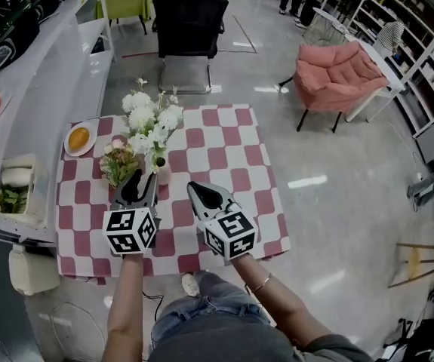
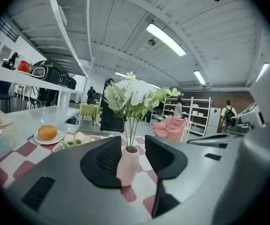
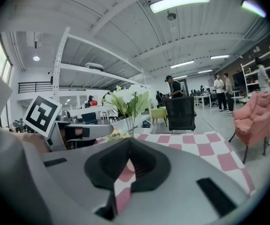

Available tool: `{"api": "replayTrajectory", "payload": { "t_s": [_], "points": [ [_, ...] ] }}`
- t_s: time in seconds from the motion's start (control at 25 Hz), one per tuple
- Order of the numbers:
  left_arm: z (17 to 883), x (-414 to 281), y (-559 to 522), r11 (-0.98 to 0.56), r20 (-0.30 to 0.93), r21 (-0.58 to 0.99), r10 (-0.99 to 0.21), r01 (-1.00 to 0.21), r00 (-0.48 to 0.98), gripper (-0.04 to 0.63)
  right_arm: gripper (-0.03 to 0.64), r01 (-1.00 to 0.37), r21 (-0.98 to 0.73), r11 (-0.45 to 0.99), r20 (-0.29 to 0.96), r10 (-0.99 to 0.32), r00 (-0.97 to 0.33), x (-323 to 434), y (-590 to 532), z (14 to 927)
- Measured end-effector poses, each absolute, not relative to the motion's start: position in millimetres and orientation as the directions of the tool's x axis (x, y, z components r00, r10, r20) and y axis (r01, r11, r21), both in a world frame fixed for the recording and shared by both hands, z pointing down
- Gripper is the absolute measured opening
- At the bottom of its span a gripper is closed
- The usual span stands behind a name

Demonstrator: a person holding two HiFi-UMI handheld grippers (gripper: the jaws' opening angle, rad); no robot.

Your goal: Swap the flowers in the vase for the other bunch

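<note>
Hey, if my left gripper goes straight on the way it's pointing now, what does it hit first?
The pink vase with the white flowers, most likely. It stands dead centre in line with the left gripper's open jaws, close ahead, though the exact gap is hard to judge.

Open-plan office or showroom, white shelving (image 2: 198, 114), black office chair (image 1: 190, 25), pink armchair (image 1: 336, 72), ceiling strip lights (image 2: 165, 39)

Left gripper (image 1: 136, 182) and right gripper (image 1: 195, 190) — grey shells, black pads, black-and-white marker cubes at their six o'clock ends; blue jeans (image 1: 195, 312), thin wrist bracelet (image 1: 262, 283).
</note>
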State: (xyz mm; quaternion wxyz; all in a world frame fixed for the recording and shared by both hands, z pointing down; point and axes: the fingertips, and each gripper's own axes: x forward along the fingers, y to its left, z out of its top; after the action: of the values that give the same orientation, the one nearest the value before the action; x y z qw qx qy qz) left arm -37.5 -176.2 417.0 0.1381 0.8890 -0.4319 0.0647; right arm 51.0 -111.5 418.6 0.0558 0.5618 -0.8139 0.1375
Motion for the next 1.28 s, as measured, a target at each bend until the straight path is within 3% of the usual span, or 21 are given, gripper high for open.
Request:
{"api": "replayTrajectory", "payload": {
  "t_s": [0.8, 1.28],
  "points": [
    [431, 11, -236, -0.586, 0.314, 0.166, -0.731, -0.793, 0.605, 0.192, 0.011, -0.913, -0.171, 0.37, 0.259, -0.877, -0.404, 56, -167, 427],
    [434, 9, -243, -0.566, 0.32, 0.133, -0.752, -0.813, 0.576, 0.092, 0.011, -0.91, -0.188, 0.369, 0.283, -0.867, -0.41, 58, -170, 439]
  ]
}}
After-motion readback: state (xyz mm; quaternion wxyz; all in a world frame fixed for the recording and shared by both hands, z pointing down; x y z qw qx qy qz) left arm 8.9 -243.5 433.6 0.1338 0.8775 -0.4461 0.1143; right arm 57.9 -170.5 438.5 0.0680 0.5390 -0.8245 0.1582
